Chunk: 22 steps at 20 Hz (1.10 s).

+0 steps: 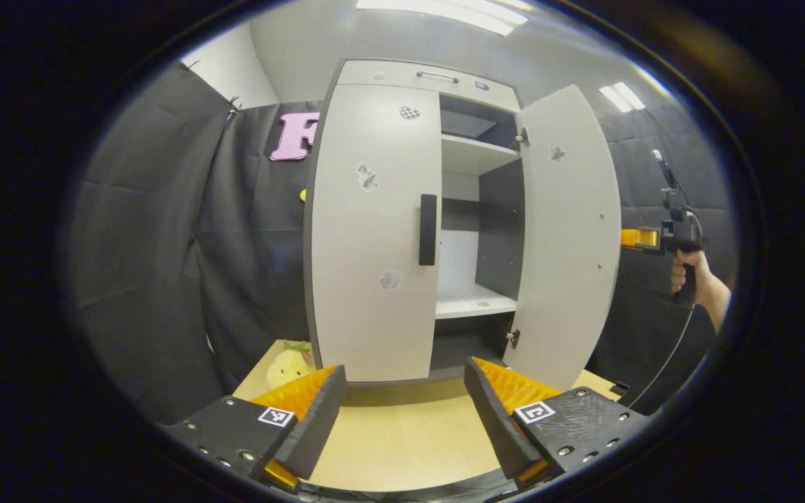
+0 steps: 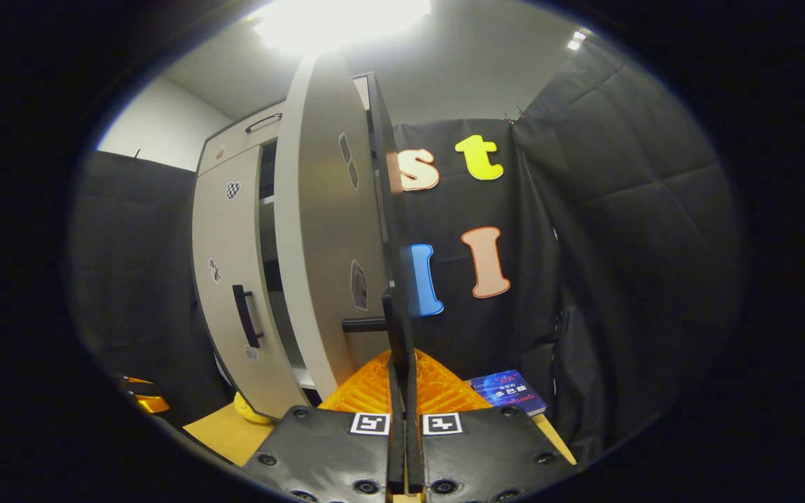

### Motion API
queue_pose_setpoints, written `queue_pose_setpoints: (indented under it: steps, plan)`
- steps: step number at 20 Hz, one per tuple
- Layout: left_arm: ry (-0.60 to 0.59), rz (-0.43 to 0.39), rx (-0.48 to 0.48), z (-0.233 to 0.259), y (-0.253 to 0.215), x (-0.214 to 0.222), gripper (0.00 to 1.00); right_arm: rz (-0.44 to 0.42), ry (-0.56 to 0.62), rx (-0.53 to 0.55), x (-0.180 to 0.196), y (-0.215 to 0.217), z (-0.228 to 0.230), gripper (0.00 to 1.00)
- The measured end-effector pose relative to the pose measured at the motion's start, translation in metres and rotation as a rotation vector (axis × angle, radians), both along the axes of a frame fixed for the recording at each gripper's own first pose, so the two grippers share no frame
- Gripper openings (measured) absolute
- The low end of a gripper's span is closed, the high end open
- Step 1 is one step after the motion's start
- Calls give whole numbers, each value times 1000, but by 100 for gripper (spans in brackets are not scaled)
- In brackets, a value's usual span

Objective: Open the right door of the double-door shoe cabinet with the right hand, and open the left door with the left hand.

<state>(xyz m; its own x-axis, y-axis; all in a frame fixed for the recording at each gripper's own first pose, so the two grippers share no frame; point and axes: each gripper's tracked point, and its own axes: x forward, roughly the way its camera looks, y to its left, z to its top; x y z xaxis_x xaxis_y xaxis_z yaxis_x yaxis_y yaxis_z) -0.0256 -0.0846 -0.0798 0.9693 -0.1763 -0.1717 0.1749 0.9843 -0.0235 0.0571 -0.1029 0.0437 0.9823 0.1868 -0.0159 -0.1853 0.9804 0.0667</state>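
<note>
The grey shoe cabinet [image 1: 374,237] stands on a wooden table [image 1: 402,440]. Its left door [image 1: 367,307] is closed, with a black upright handle [image 1: 428,229] at its inner edge. The right door [image 1: 570,237] is swung wide, and shelves [image 1: 476,302] show inside. My left gripper [image 1: 402,405] is open, low in front of the cabinet and well short of the left handle. In the right gripper view the right door [image 2: 325,230] is seen almost edge-on. My right gripper [image 2: 402,363] is shut on the door's black handle [image 2: 397,307]. A hand [image 1: 689,276] holds that right gripper [image 1: 643,237] behind the door's free edge.
A yellow plush toy [image 1: 289,367] lies on the table at the cabinet's left foot. A blue box [image 2: 507,391] lies on the table beyond the open door. Black cloth walls [image 1: 165,265] close in on both sides. A drawer [image 1: 437,77] tops the cabinet.
</note>
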Motion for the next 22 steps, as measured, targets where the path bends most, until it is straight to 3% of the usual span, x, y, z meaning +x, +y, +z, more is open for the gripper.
queue_pose_setpoints:
  steps: [3,13,22]
  plan:
    - [5,-10,-6,-2,-2,-3,96,-15,1,20,-2,0,0,3]
    - [26,10,-35,-12,13,10,100,-39,48,48,-12,-3,-3,3]
    - [-16,-11,-36,19,13,56,99,-282,73,56,-41,-78,-9,4]
